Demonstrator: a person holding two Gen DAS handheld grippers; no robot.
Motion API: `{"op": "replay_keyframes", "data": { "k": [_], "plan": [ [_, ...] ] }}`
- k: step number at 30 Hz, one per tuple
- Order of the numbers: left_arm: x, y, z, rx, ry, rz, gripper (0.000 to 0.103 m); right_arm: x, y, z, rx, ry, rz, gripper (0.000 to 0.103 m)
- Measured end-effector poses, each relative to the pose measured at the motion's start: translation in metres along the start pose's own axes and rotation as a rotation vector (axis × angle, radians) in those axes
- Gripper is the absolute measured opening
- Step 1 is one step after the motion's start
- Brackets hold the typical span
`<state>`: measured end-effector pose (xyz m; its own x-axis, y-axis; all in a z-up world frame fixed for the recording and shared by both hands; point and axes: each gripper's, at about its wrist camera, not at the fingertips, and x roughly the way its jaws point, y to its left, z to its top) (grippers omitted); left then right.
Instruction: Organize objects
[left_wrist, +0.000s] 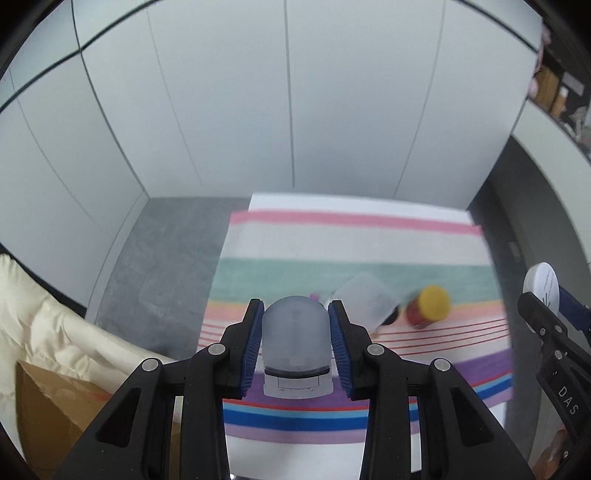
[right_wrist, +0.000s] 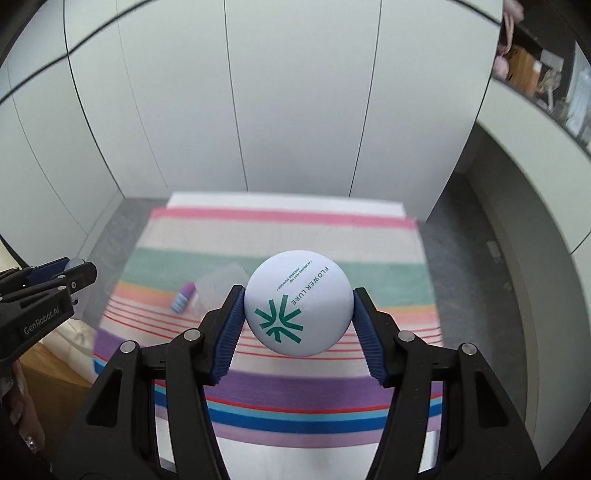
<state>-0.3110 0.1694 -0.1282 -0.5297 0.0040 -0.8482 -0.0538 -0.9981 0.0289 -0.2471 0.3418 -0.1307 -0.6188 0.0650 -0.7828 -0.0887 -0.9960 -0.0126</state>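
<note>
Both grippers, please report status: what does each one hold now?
Left gripper shut on frosted container. Right gripper shut on white compact. Yellow-lidded jar on striped cloth. Nothing obstructing.

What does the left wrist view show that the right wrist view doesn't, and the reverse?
Left wrist only: the red jar with a yellow lid on the cloth, and the left gripper clamping a frosted translucent domed container.

Right wrist only: the small purple-capped tube, and the green logo on the round white compact gripped by the right gripper.

Both: the striped multicoloured cloth and the clear plastic box lying on it.
</note>
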Motion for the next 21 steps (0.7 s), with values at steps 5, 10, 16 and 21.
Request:
{"op": "replay_keyframes", "data": {
  "k": [5,10,16,21],
  "plan": [
    [-0.057,-0.01,0.009,0.045,-0.051,-0.015,0.036,-0.068,-0.008,0.028,0.017,-0.062,0.021,0.06],
    [-0.101,-0.018,0.007,0.043,-0.094,-0.041,0.036,-0.126,-0.016,0.047,0.016,-0.102,0.038,0.06],
    [-0.142,-0.021,0.003,0.039,-0.142,-0.058,0.036,-0.172,-0.027,0.056,0.014,-0.163,0.043,0.06],
    [-0.162,-0.021,-0.003,0.042,-0.167,-0.049,0.036,-0.192,-0.032,0.044,0.019,-0.175,0.036,0.06]
  ]
}}
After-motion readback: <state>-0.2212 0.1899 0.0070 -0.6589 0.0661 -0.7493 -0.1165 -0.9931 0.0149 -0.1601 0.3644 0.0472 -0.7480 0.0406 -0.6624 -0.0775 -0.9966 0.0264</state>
